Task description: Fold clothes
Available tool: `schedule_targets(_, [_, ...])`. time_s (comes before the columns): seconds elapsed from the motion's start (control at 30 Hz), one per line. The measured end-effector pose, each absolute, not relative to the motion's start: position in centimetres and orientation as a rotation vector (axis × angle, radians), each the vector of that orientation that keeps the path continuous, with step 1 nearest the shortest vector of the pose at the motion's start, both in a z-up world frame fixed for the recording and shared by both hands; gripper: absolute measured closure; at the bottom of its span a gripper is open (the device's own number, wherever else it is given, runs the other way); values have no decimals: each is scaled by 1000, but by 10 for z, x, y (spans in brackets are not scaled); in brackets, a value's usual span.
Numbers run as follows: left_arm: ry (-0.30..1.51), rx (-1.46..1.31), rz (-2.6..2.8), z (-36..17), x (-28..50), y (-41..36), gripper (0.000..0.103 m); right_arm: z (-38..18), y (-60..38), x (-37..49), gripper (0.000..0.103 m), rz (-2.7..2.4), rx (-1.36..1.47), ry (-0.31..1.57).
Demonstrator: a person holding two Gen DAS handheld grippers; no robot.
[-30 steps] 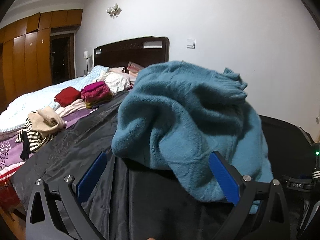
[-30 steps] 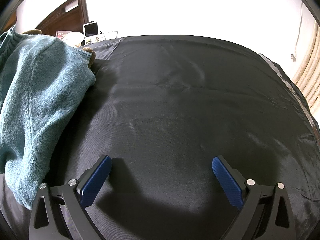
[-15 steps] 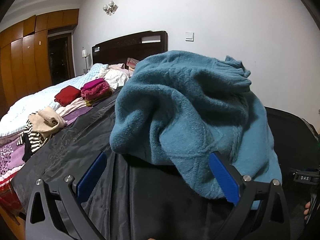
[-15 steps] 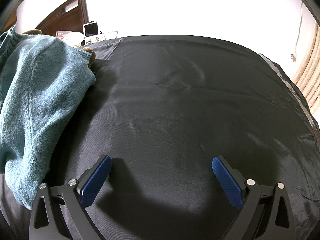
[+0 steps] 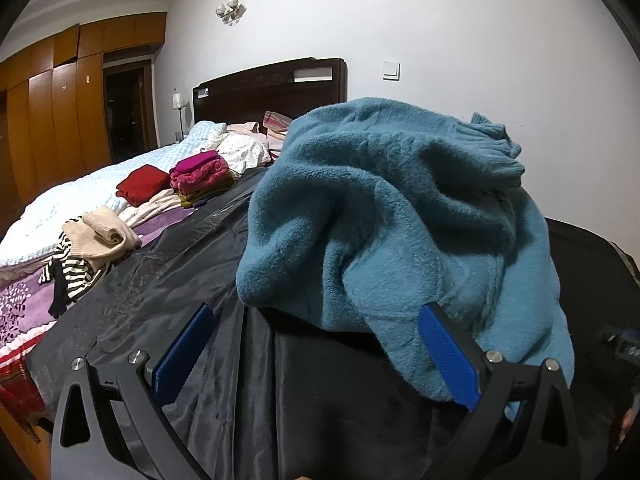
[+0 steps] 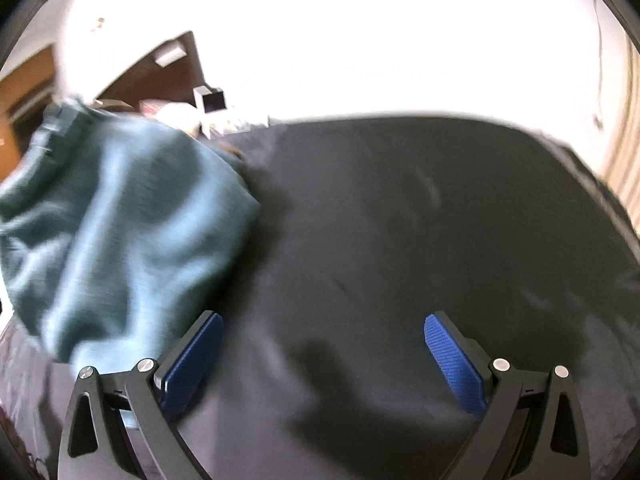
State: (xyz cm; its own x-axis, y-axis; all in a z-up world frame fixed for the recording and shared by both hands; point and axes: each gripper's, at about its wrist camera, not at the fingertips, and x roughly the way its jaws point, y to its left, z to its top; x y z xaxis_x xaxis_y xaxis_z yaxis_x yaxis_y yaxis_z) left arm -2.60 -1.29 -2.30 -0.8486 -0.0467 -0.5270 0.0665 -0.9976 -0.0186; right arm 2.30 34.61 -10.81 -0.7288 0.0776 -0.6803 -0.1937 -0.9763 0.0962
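Note:
A crumpled teal knit sweater (image 5: 400,224) lies heaped on a black sheet (image 5: 320,400) spread over the bed. My left gripper (image 5: 316,352) is open and empty just in front of the heap, its right finger close to the sweater's lower edge. In the right wrist view the sweater (image 6: 120,220) lies at the left, blurred. My right gripper (image 6: 324,356) is open and empty over the bare black sheet (image 6: 440,220), its left finger beside the sweater's edge.
Folded red (image 5: 142,184) and magenta (image 5: 200,172) clothes, a beige garment (image 5: 100,234) and a striped one (image 5: 76,272) lie on the bed's left. A dark headboard (image 5: 272,84), a wardrobe (image 5: 48,112) and a white wall stand behind.
The right gripper has swung left toward the sweater, blurring its view. The left gripper has shifted slightly; the sweater sits a little differently in its frame. Both stay open.

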Motion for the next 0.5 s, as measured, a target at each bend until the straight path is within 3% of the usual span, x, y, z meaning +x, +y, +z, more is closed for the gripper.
schedule_targets(0.5, [35,841,-2955,-24,-27,-14,1,-64,283,49,1,3095,-931,242])
